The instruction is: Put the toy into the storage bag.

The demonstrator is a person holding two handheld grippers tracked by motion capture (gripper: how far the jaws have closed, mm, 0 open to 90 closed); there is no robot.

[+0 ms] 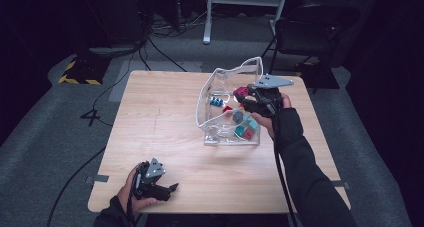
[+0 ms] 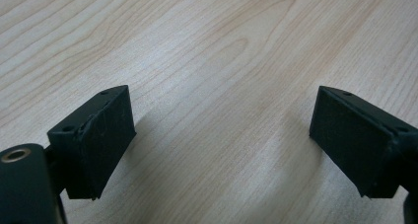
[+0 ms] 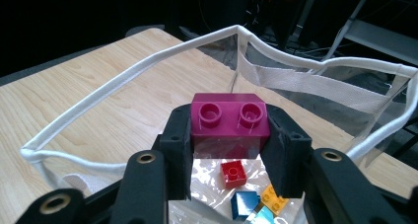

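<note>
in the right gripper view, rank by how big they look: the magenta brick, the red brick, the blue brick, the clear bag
1. clear bag, its white rim spanning the frame
2. magenta brick, held between the right gripper's fingers; being nearest the camera inflates it
3. red brick and blue brick: alike, and the blue one is partly hidden, so unranked

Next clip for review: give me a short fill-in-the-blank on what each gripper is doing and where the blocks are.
1. The right gripper is shut on a ____ two-stud block.
2. It holds that block above the clear ____ with white trim.
3. The left gripper has ____ between its open jaws, over the wooden table.
4. Directly below the held block lies a small ____ block.

Missing words: magenta; bag; nothing; red
</note>
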